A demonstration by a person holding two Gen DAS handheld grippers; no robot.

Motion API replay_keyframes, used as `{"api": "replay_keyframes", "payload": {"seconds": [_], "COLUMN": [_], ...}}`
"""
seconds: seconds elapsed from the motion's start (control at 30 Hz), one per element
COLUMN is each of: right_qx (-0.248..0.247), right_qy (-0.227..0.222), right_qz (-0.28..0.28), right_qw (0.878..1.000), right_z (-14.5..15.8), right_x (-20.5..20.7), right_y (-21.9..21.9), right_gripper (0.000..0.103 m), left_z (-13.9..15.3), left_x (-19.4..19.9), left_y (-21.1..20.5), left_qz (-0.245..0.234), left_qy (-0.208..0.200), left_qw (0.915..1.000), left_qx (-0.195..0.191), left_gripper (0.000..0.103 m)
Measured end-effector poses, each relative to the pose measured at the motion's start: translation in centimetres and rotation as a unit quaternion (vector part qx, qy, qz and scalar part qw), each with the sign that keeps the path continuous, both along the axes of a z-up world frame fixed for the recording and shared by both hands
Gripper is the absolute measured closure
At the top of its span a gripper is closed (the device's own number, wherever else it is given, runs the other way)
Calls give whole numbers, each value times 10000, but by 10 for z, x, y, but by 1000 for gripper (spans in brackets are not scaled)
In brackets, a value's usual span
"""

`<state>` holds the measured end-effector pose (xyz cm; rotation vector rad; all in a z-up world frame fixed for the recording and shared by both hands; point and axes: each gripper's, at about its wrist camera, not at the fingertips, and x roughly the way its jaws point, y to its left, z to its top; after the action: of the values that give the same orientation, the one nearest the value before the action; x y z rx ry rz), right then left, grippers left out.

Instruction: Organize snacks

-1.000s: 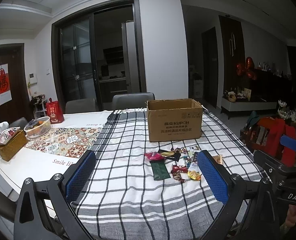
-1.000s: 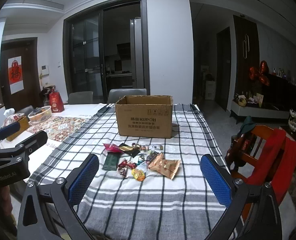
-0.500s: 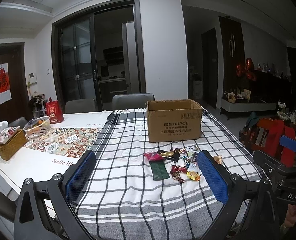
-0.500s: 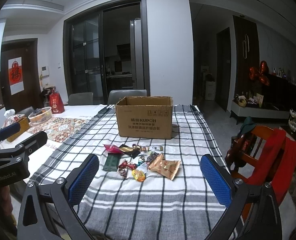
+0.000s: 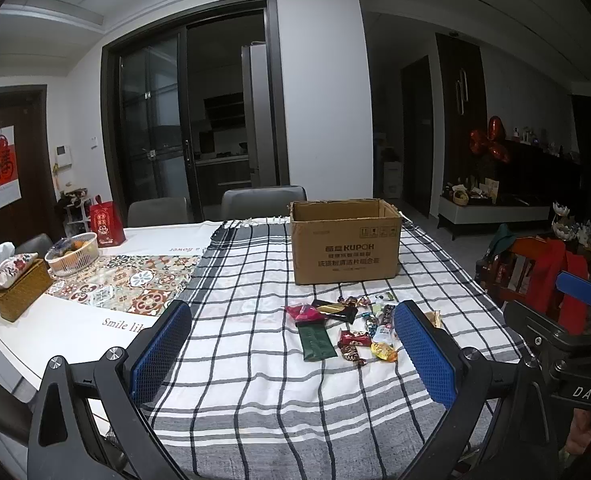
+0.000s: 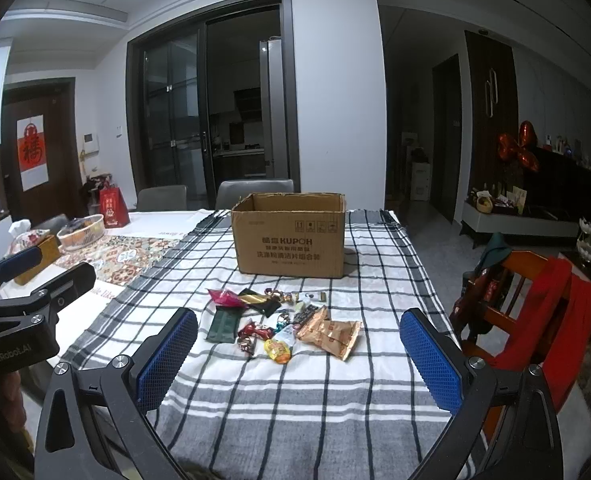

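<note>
1. My left hand-held gripper [image 5: 291,356] hovers low over the checked cloth, jaws spread wide, holding nothing.
2. The snack pile [image 6: 279,320] lies on the table just in front of the KUPOH cardboard box [image 6: 289,236], apart from it.
3. At the pile's left edge, the dark green sachet [image 6: 224,325] lies flat; it looks light and limp, so I'd pinch a short edge.
4. The small twisted candies [image 6: 251,334] in the middle look slippery and crinkly; I'd grip the body, not the tails.
5. The tan foil packets [image 6: 331,334] on the pile's right probably crush easily.
6. My right hand-held gripper [image 6: 299,356] is likewise spread wide and unloaded.
</note>
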<state>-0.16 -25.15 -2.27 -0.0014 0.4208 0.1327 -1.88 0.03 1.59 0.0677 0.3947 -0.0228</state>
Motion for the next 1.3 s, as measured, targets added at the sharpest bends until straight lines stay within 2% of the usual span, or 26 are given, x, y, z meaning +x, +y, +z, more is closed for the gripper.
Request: {"api": "replay_keyframes", "payload": {"seconds": [0.93, 1.3], "right_qx": [4, -20], "right_qy": [15, 297], "right_qz": [7, 131], "right_qw": [10000, 9995], "right_z": [-2, -28], "right_x": [1, 22], "right_y": [3, 7], "right_gripper": [1, 1], "left_z": [-2, -26], "left_x": [1, 28], "left_y": [-1, 4], "left_qz": [-39, -139], "left_qy": [9, 407], "left_qw": [10000, 9991], "left_qx": [-12, -10], "left_gripper": [0, 0]}}
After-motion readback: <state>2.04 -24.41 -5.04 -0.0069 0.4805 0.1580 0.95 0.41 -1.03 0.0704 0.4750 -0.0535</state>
